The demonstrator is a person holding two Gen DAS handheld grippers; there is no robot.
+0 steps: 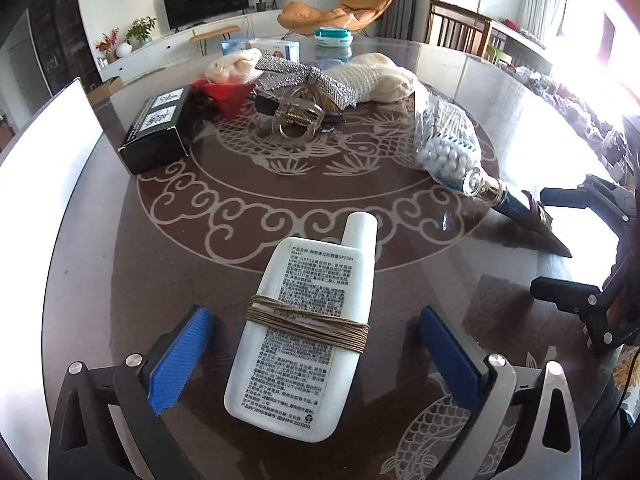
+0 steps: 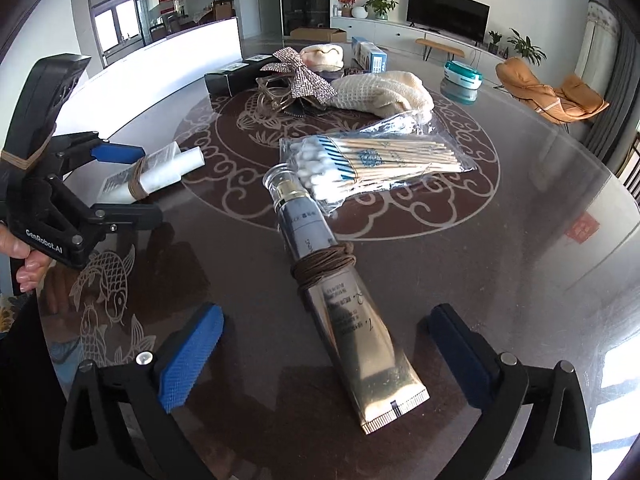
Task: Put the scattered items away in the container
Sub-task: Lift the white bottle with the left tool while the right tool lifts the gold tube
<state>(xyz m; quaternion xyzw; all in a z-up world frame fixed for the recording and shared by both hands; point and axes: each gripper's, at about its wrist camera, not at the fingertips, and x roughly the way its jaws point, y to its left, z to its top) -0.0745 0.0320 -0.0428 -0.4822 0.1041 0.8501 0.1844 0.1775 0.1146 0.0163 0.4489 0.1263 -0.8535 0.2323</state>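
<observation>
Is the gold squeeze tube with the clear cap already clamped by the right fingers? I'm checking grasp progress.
No: the gold squeeze tube lies on the glass-topped table between the spread right fingers, which do not touch it.

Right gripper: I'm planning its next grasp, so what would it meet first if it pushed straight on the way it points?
The right gripper stands open, and the gold tube lies between its fingers, so it likely meets that first; the cotton swab bag lies beyond.

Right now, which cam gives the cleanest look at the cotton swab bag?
Right wrist. The cotton swab bag lies near centre frame, sticks and white tips sharp through the clear plastic. The left wrist view shows the same bag toward the right, foreshortened, mostly the tip end, with window glare beside it.
</observation>
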